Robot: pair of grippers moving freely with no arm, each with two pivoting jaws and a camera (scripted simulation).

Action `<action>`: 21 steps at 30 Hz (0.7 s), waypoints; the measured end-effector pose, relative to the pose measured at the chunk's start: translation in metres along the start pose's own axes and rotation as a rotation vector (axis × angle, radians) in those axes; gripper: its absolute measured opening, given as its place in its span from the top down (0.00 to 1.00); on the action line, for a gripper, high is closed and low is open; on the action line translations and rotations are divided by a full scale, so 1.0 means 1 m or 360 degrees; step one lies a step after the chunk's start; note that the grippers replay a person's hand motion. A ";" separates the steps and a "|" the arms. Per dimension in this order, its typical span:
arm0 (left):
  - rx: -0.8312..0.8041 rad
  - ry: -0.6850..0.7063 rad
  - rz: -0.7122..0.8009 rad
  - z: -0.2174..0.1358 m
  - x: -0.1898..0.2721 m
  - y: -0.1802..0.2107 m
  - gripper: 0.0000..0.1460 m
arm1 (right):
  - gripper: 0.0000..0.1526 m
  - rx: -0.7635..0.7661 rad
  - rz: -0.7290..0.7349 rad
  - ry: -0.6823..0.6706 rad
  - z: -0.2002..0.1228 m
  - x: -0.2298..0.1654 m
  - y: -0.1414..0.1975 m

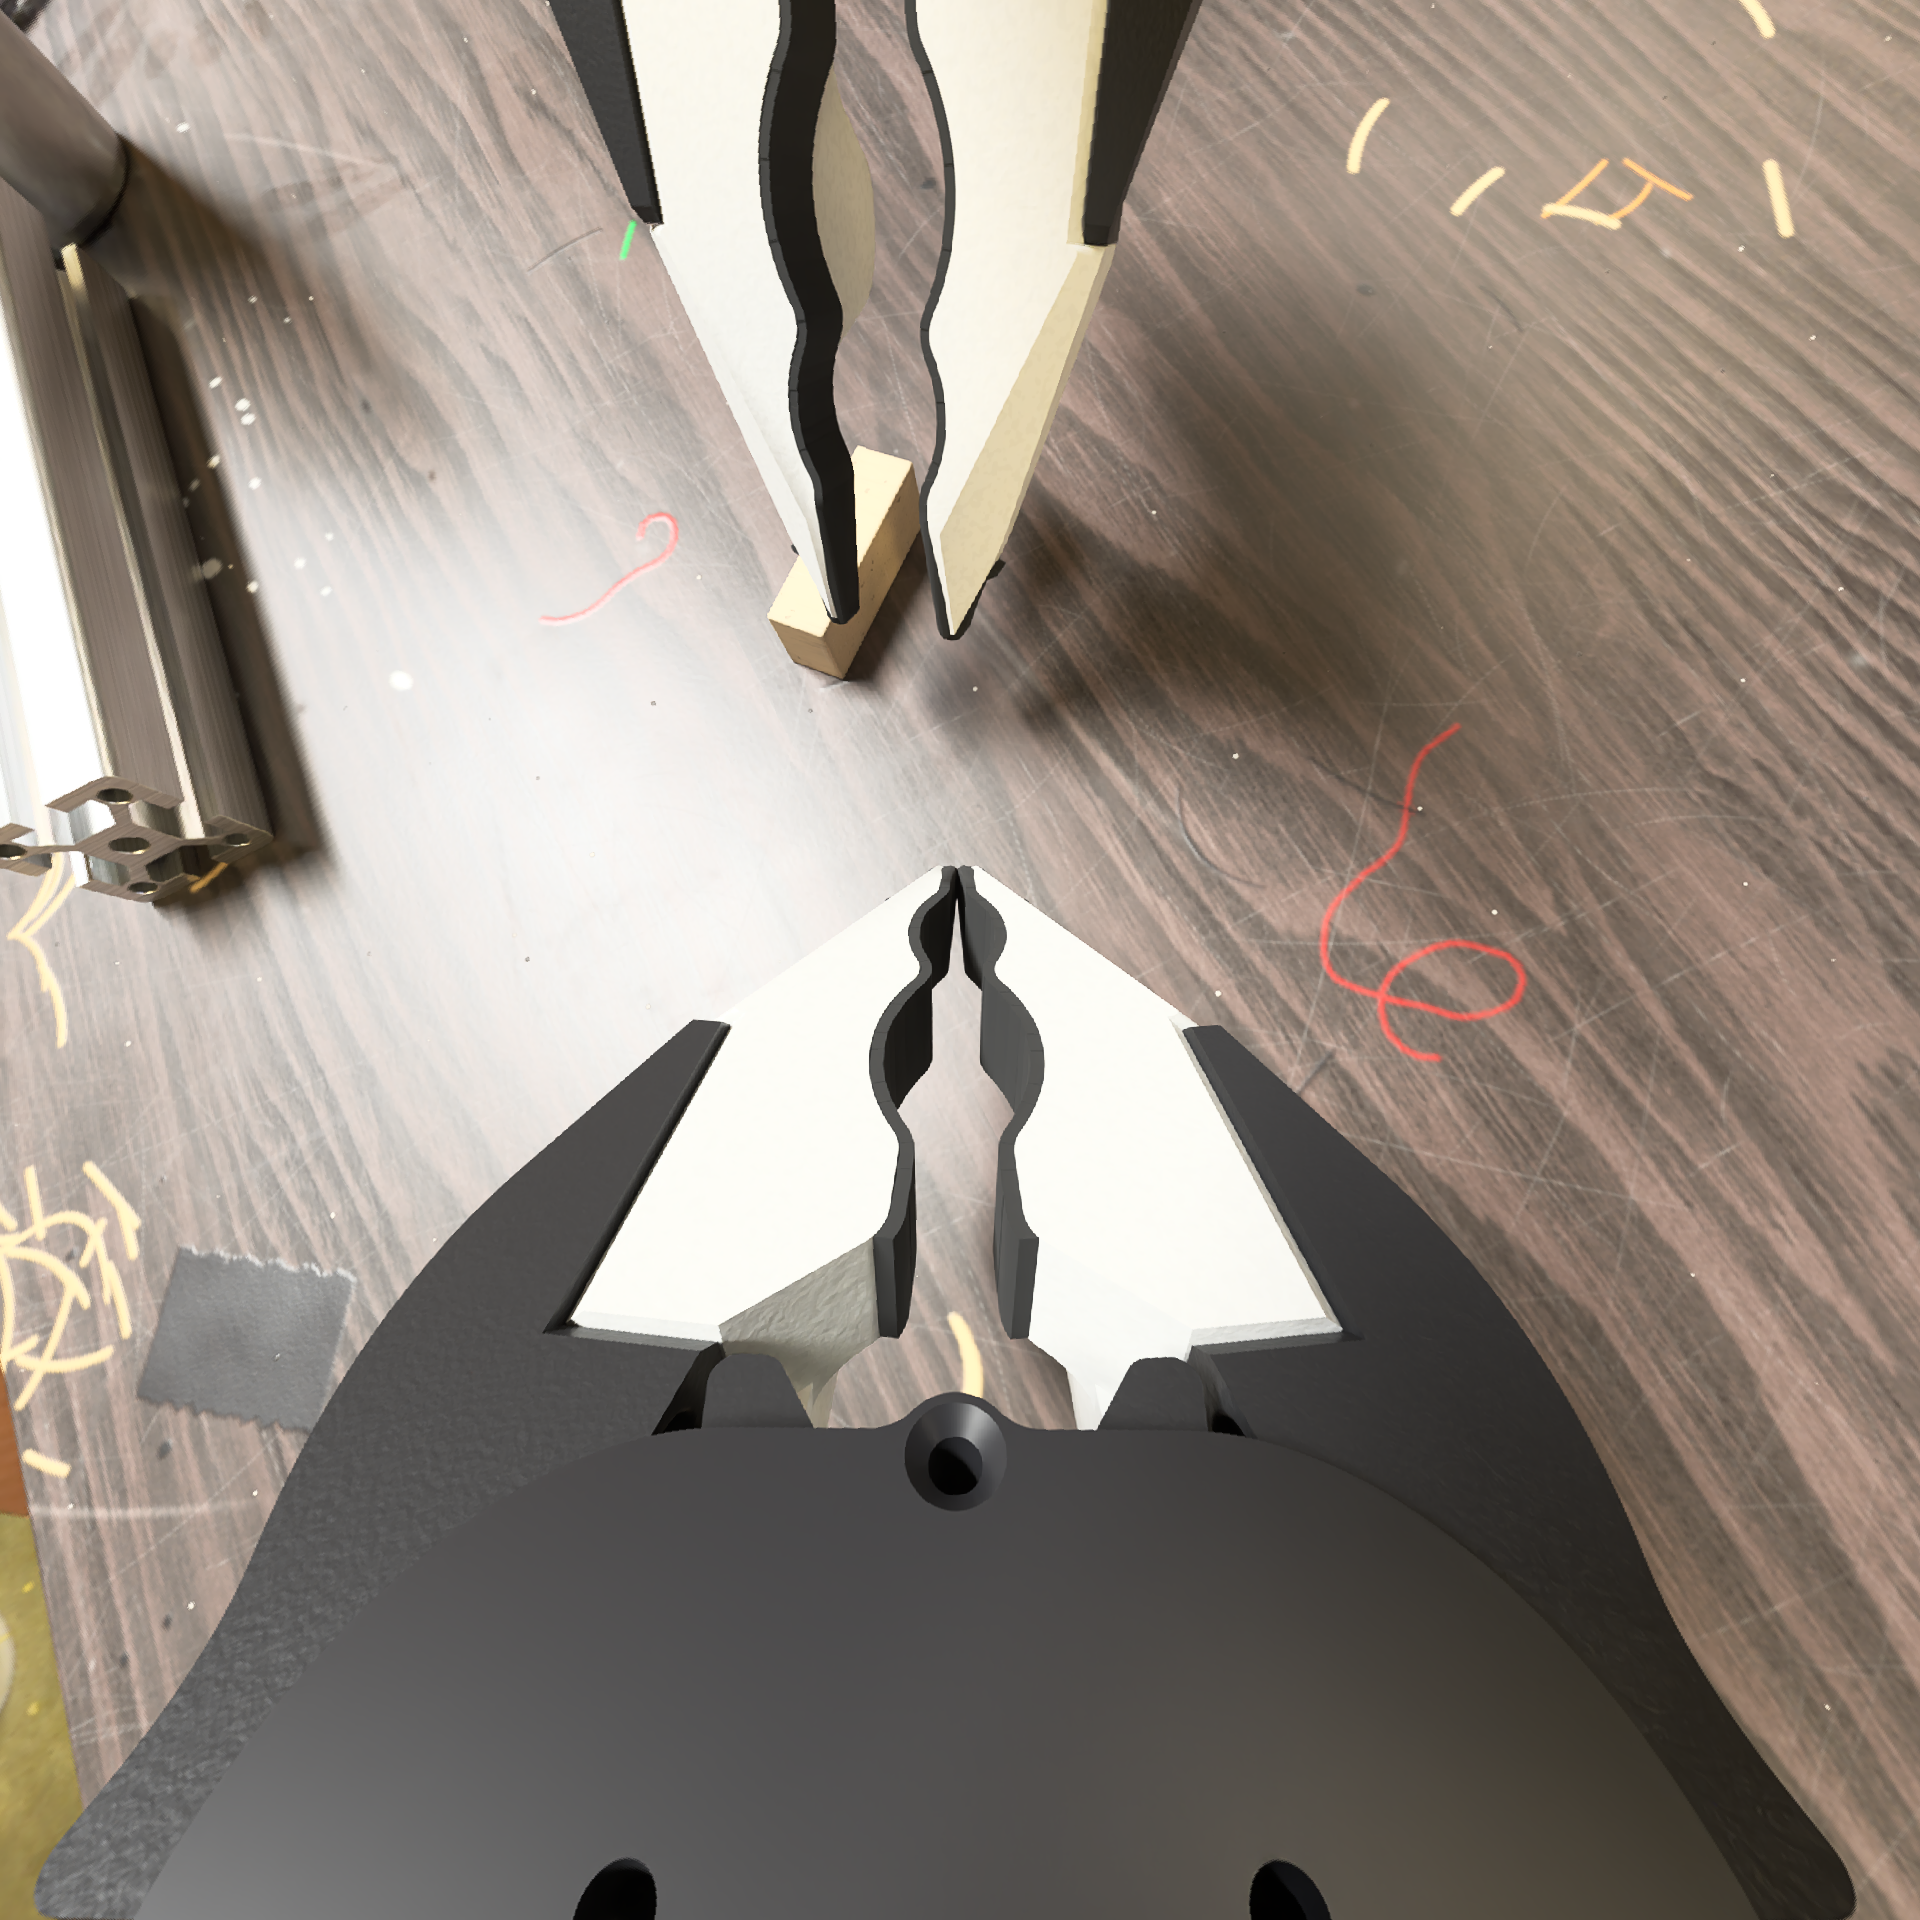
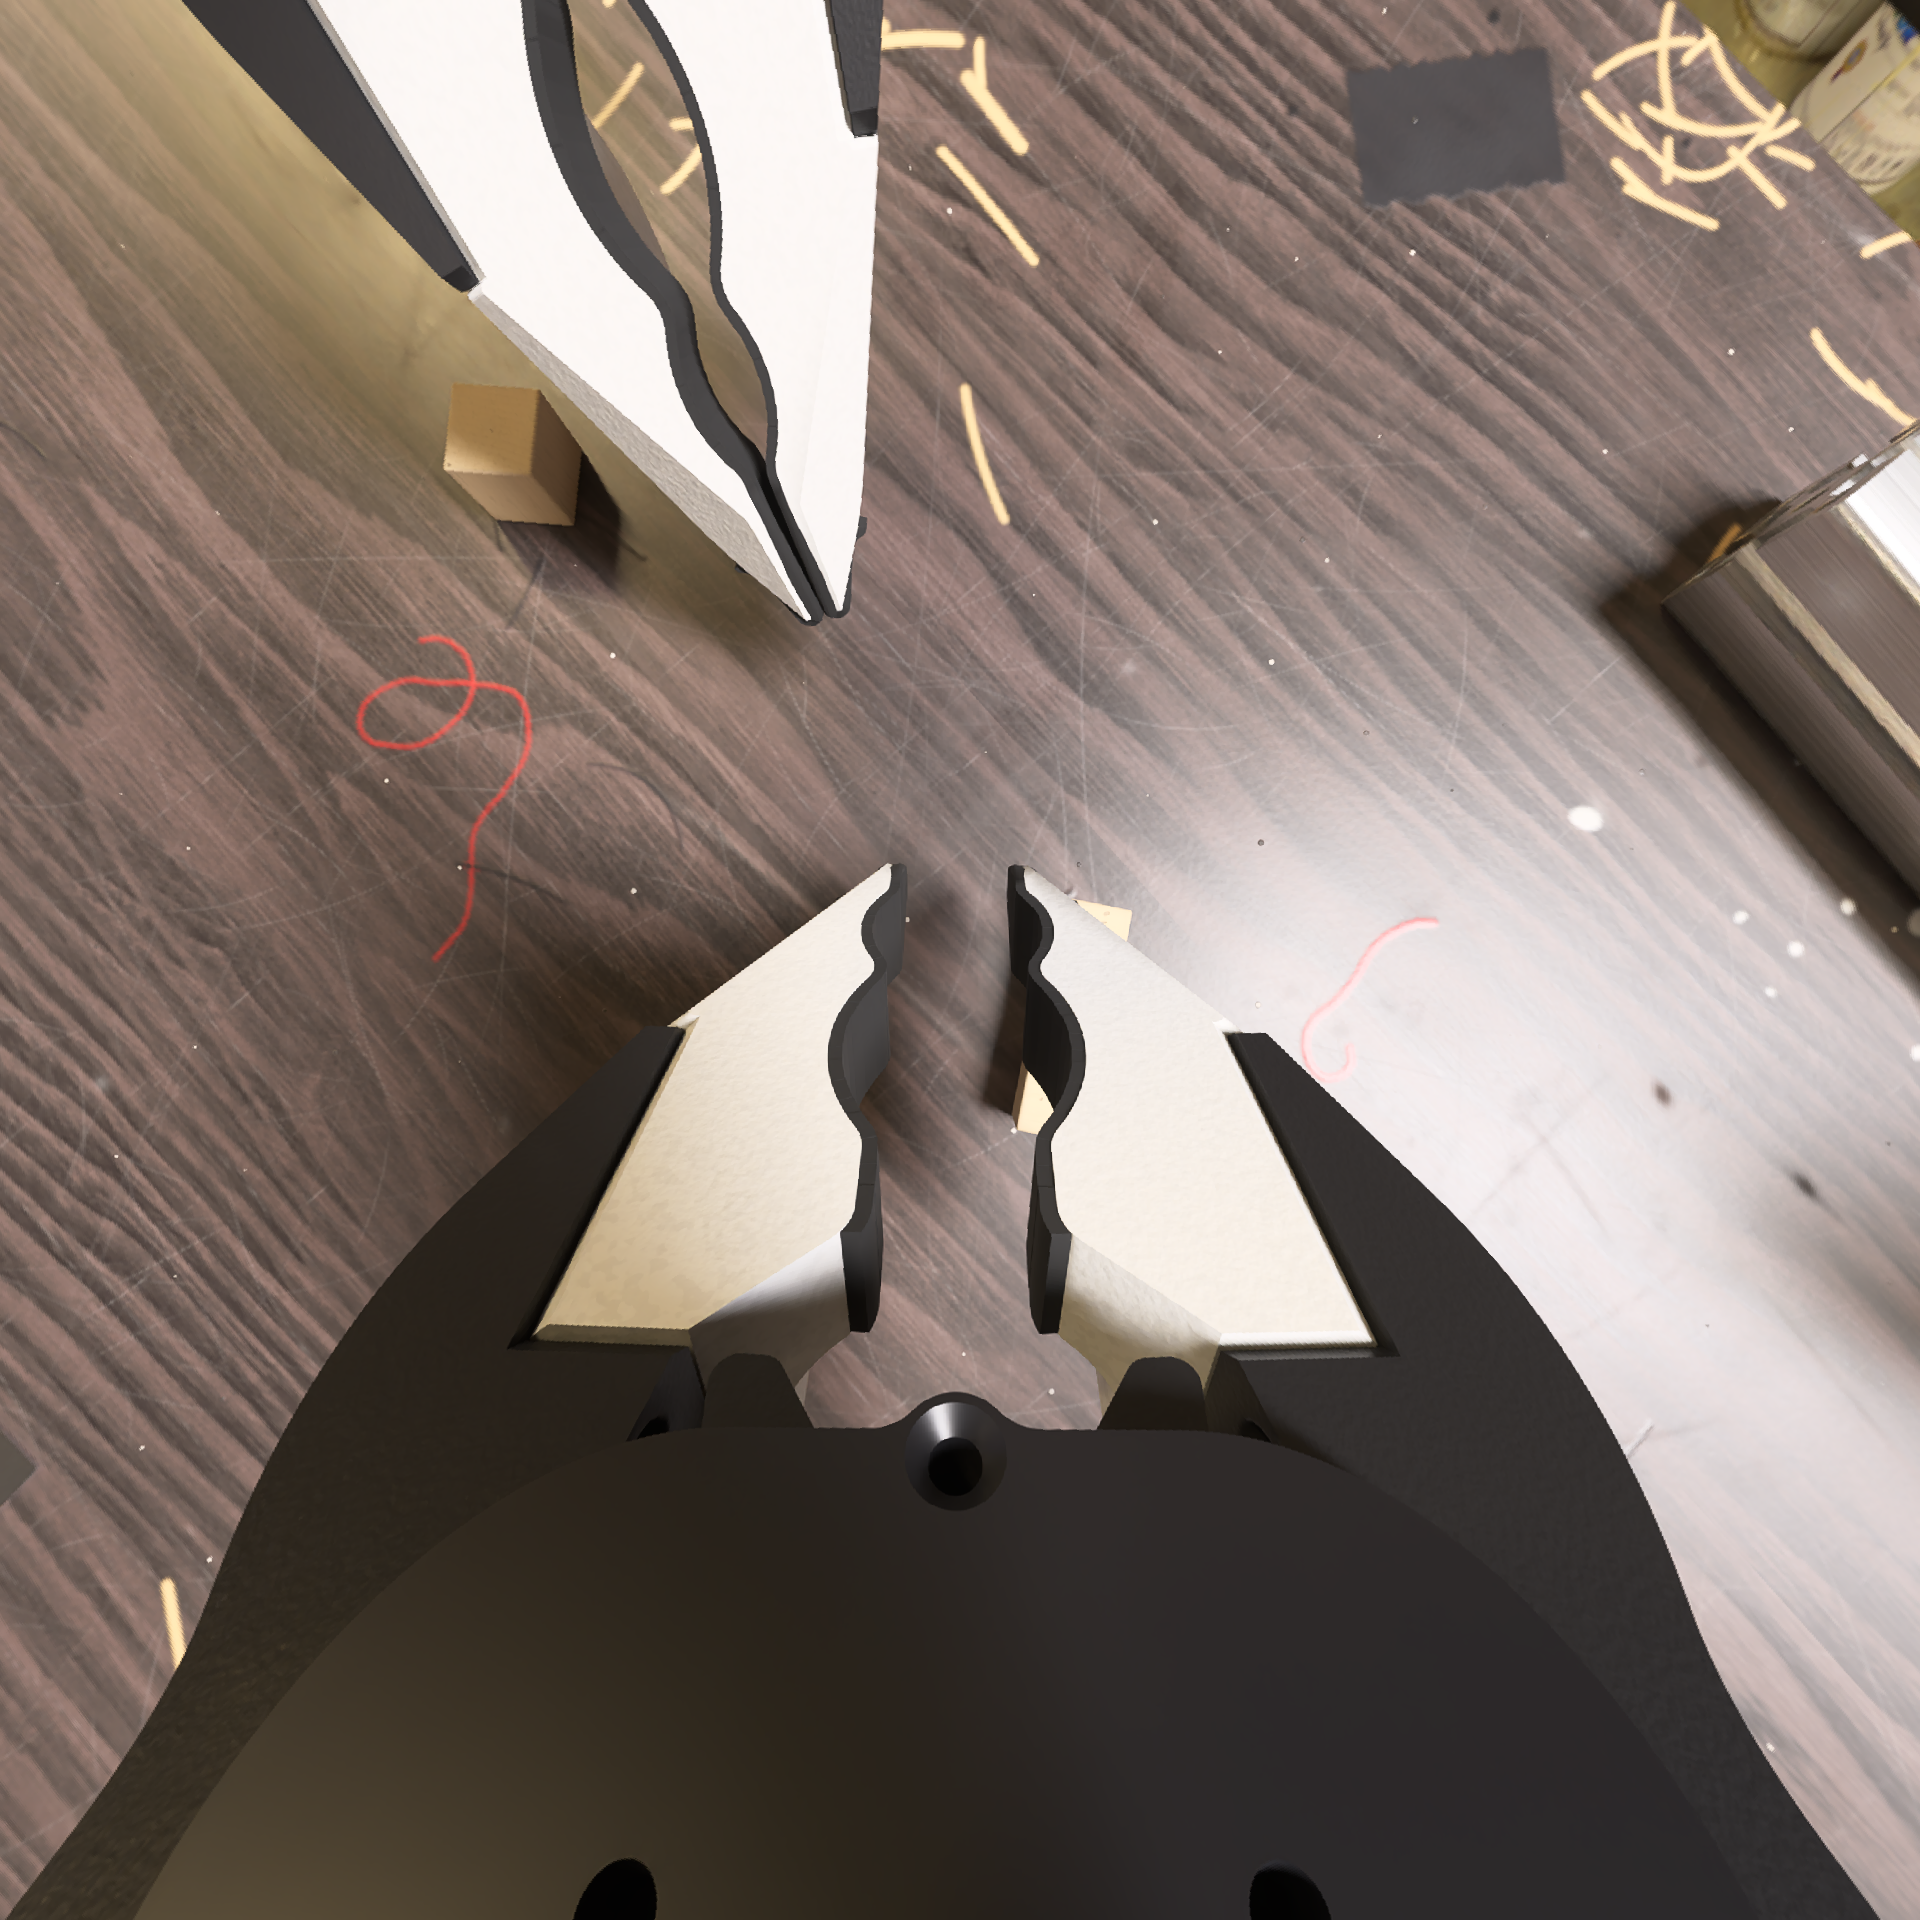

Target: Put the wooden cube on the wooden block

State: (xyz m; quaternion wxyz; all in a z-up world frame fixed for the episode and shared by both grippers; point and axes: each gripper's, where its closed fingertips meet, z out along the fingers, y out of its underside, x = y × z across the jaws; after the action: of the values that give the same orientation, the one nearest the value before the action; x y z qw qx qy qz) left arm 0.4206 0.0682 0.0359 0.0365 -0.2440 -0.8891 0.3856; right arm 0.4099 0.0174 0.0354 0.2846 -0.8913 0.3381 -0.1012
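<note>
The wooden cube [image 2: 499,447] stands on the dark wood-grain table [image 2: 1351,727], just behind and beside my left gripper [image 2: 821,613]. It does not show in the left wrist view. My left gripper [image 1: 953,873] is shut and empty, with its tips over bare table. The longer wooden block [image 1: 883,520] lies flat on the table. My right gripper [image 1: 899,623] is open over it, and one finger crosses in front of it. In the right wrist view my right gripper [image 2: 958,873] hides most of the block [image 2: 1103,916] under its right finger. I cannot tell whether they touch.
A stack of aluminium profile bars [image 1: 135,623] lies along one table side and also shows in the right wrist view [image 2: 1818,644]. A dark tape patch [image 1: 249,1340] and red and yellow scribbles [image 1: 1413,935] mark the flat tabletop.
</note>
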 end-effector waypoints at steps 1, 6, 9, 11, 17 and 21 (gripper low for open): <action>-0.0002 0.0003 -0.0003 0.000 0.000 0.000 1.00 | 0.87 -0.0021 -0.0004 0.0003 0.000 0.000 0.000; -0.0011 0.0010 -0.0015 0.000 0.000 0.000 1.00 | 0.87 -0.0082 -0.0013 -0.0002 0.000 0.000 0.000; -0.0022 0.0032 -0.0032 0.000 0.000 0.001 1.00 | 0.87 -0.0101 0.0002 -0.0014 0.000 0.000 0.000; -0.0034 0.0043 -0.0036 0.000 0.000 0.001 1.00 | 0.87 -0.0116 0.0004 -0.0015 0.000 0.000 0.000; -0.0047 0.0042 -0.0055 0.001 0.000 0.000 1.00 | 0.87 -0.0144 -0.0010 -0.0007 0.000 0.000 0.000; -0.0071 0.0007 -0.0048 -0.003 -0.003 -0.002 1.00 | 0.86 -0.0126 -0.0068 0.0010 -0.003 0.001 -0.004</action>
State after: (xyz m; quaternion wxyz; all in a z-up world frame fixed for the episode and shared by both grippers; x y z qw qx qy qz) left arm 0.4233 0.0682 0.0398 0.0389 -0.2323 -0.9009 0.3646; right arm 0.4119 0.0179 0.0403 0.2459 -0.9085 0.3236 -0.0966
